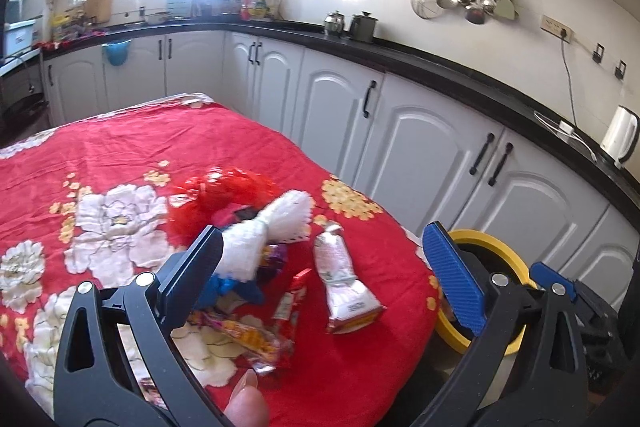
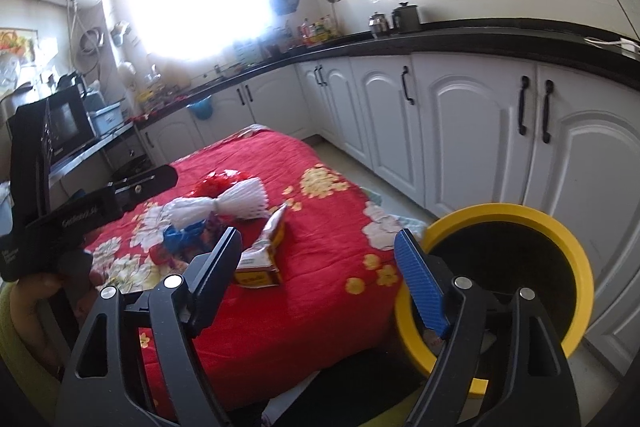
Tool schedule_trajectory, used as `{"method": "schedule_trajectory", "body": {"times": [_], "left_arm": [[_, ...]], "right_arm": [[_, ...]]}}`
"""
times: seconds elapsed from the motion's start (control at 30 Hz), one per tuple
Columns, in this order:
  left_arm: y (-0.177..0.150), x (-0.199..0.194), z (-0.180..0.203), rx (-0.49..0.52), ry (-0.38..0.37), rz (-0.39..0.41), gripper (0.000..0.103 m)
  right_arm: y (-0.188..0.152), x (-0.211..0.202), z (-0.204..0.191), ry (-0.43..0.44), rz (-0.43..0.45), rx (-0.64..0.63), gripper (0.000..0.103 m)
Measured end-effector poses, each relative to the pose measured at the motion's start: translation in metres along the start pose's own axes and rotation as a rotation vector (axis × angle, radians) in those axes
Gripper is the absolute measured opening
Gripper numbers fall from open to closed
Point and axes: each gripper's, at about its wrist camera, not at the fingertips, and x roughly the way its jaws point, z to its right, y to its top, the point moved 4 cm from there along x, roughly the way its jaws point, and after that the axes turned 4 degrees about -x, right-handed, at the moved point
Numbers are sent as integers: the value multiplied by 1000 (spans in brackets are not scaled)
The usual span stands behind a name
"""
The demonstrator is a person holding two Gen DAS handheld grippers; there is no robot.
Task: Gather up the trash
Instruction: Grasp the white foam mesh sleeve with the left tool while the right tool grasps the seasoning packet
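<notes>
A pile of trash lies on the red floral tablecloth (image 1: 120, 147). It holds a white foam net (image 1: 280, 219), a red mesh net (image 1: 212, 191), a blue wrapper (image 1: 224, 291), printed snack wrappers (image 1: 248, 339) and a white tube in its box (image 1: 340, 279). My left gripper (image 1: 324, 233) hovers open just above the near side of the pile, gripping nothing. My right gripper (image 2: 319, 234) is open and empty over the table's right edge. The tube box (image 2: 264, 259) is to its left and the foam net (image 2: 228, 207) farther back. A yellow-rimmed bin (image 2: 500, 215) stands on the floor at its right.
White cabinets (image 1: 400, 131) under a black counter (image 1: 440, 67) run along the right. The bin's rim (image 1: 480, 239) shows beside the table corner. A kettle (image 1: 620, 135) sits on the counter. A hand (image 2: 40, 287) holds the other gripper's black body at the left.
</notes>
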Motion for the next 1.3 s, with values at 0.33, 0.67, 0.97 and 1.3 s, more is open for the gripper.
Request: {"method": "schedule_trajectory", "body": {"times": [0.33,0.67,0.97,1.3], "left_arm": [[8,-1,-47,-75,64,23,92],[-2,15,-71,-111,61,-40,84],[-10,33,-69,-102,25,-94,63],[-14,51,-66,-101,18,-134,52]], "right_arm": [[-7,36,-38,51,-71,-60,78],[-21,87,-58,66,-161,-104,78],[-32,120,-58,73,-218,-83,78],[-41,143,-57,70,-243,-47,70]]}}
